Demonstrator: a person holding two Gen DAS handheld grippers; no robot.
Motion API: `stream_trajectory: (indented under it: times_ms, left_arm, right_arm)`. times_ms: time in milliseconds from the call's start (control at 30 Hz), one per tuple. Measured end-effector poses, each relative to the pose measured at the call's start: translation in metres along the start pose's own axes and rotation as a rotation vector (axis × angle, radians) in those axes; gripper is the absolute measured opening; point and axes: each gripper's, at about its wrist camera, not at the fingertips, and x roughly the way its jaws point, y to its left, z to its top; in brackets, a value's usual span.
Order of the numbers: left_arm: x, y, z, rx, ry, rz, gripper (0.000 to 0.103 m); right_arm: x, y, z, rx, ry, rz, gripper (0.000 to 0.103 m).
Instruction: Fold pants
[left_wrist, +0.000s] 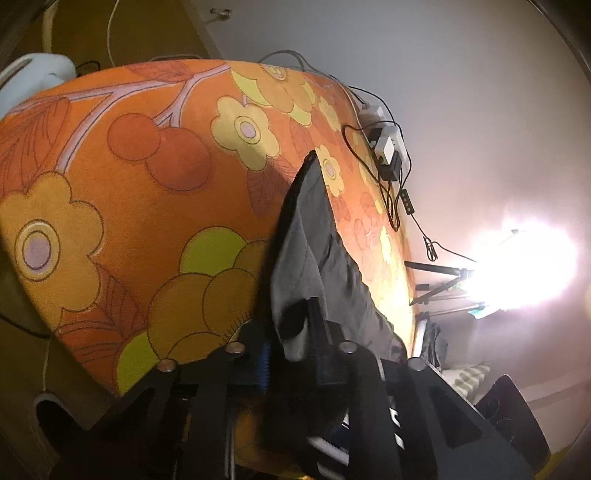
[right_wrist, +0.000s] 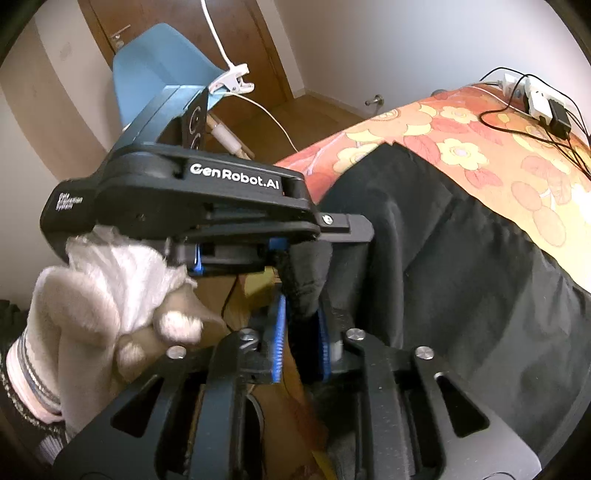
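Note:
The pants are dark grey to black fabric. In the left wrist view the pants (left_wrist: 314, 243) rise in a taut strip from my left gripper (left_wrist: 295, 343), which is shut on their edge above the orange floral bed cover (left_wrist: 147, 184). In the right wrist view the pants (right_wrist: 461, 258) spread wide over the bed cover (right_wrist: 498, 158). My right gripper (right_wrist: 301, 332) is shut on a bunched corner of the pants. The left gripper (right_wrist: 288, 251), held by a white-gloved hand (right_wrist: 110, 295), clamps the same corner just above the right one.
A white power strip with plugged adapters and black cables (left_wrist: 386, 147) lies at the bed's far edge, also in the right wrist view (right_wrist: 543, 103). A blue chair (right_wrist: 159, 66) and wooden door (right_wrist: 184, 29) stand behind. A bright lamp on a tripod (left_wrist: 517, 266) glares at right.

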Motion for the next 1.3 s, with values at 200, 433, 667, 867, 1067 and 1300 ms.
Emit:
stream_trajectory:
  times_ms: [200, 433, 667, 867, 1067, 1300]
  left_arm:
    - [-0.009, -0.008, -0.004, 0.075, -0.055, 0.039, 0.008]
    - [-0.014, -0.033, -0.021, 0.22, -0.098, 0.07, 0.006]
    - [-0.006, -0.06, -0.037, 0.309, -0.091, 0.045, 0.006]
    - [-0.001, -0.07, -0.045, 0.369, -0.073, 0.049, 0.006]
    - [-0.002, -0.072, -0.048, 0.389, -0.06, 0.041, 0.006]
    - [0.0, -0.093, -0.061, 0.442, -0.043, 0.011, 0.006]
  right_arm:
    - [-0.048, -0.015, -0.018, 0.016, 0.016, 0.032, 0.03]
    - [-0.1, -0.075, 0.009, 0.287, -0.076, 0.052, 0.056]
    - [-0.058, -0.072, 0.077, 0.337, 0.016, 0.063, 0.062]
    - [-0.008, -0.052, 0.104, 0.252, 0.137, -0.061, 0.062]
    - [0.009, -0.056, 0.097, 0.229, 0.204, -0.161, 0.023]
    - [-0.037, -0.08, 0.091, 0.292, 0.093, -0.126, 0.004]
